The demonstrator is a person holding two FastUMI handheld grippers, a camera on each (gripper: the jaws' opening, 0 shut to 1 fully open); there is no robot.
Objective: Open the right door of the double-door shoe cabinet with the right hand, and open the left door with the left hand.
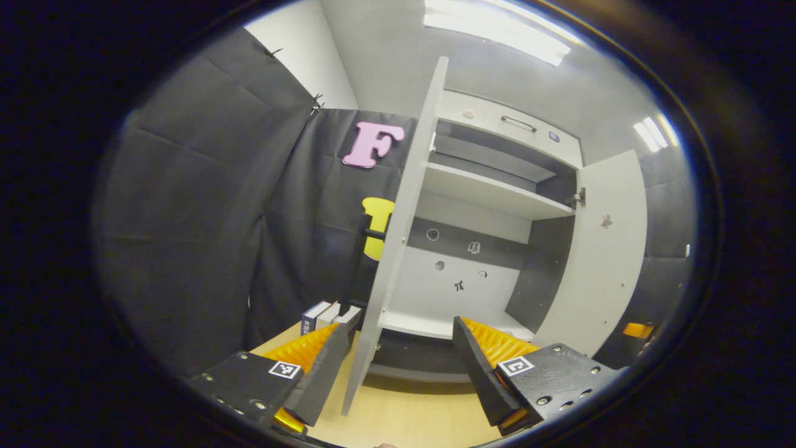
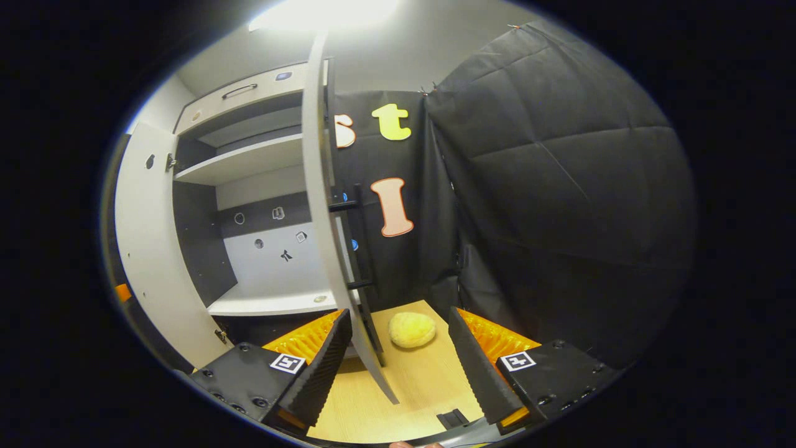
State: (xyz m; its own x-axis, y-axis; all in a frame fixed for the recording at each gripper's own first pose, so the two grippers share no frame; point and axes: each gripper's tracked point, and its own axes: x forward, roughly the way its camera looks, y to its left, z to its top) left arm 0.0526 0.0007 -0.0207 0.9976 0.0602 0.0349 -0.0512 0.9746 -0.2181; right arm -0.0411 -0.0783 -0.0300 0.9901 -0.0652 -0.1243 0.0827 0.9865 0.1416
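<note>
The shoe cabinet (image 1: 491,186) stands on the wooden table (image 1: 404,417) with both doors swung out. The left gripper (image 1: 401,361) has its jaws spread wide, empty, the left door (image 1: 398,236) edge-on between its fingers, seemingly untouched. The right gripper (image 2: 398,358) is likewise wide apart and empty, the right door (image 2: 323,205) just inside its left finger. A yellow, possibly plush lump (image 2: 411,329) lies beyond it.

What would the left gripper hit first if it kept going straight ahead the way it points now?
Probably the open white cabinet door, seen edge-on between the open fingers of the left gripper. Its lower edge sits closest, ahead of the white bottom shelf. Depth is hard to judge through the fisheye.
</note>
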